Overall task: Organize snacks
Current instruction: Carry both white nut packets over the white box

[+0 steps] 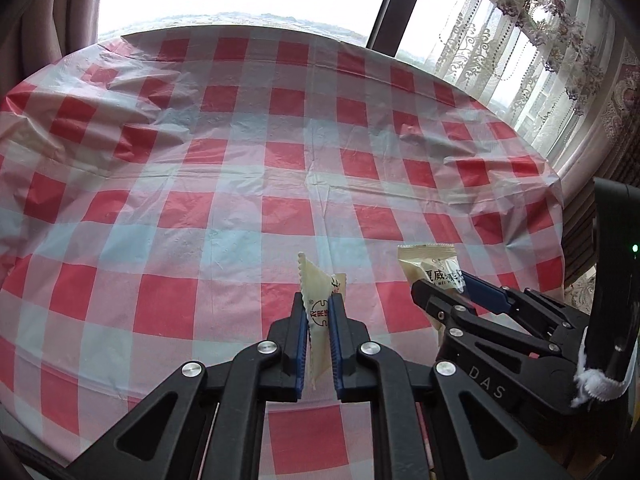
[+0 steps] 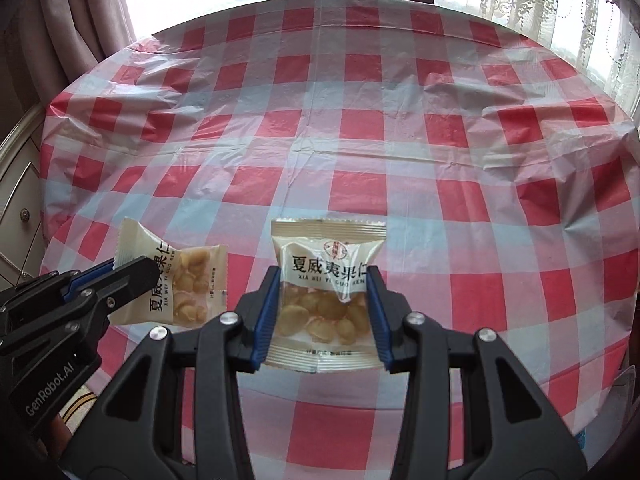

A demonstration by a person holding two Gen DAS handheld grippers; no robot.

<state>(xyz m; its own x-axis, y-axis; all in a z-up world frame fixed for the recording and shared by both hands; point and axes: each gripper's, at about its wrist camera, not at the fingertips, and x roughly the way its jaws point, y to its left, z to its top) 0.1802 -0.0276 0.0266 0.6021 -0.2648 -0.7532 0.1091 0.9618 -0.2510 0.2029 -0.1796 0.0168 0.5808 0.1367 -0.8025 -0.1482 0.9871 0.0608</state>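
Observation:
Two cream packets of pale nuts are held up above the red-and-white checked tablecloth point(image 1: 240, 160). My left gripper point(image 1: 319, 300) is shut on the first nut packet point(image 1: 310, 276), which shows edge-on between its blue pads. In the right wrist view that packet point(image 2: 192, 292) faces the camera at lower left, with the left gripper point(image 2: 132, 268) clamped on its end. My right gripper point(image 2: 324, 276) is shut on the second nut packet point(image 2: 320, 248), its pads pressing both side edges. The left wrist view shows the right gripper point(image 1: 442, 284) and its packet point(image 1: 428, 264) close on the right.
The checked cloth point(image 2: 440, 160) covers a round table and is creased near the far edge. Bright windows with a dark frame point(image 1: 384, 4) stand behind it. Lace curtains point(image 1: 520, 40) hang at the right, and a drawer cabinet point(image 2: 20, 200) stands at the left.

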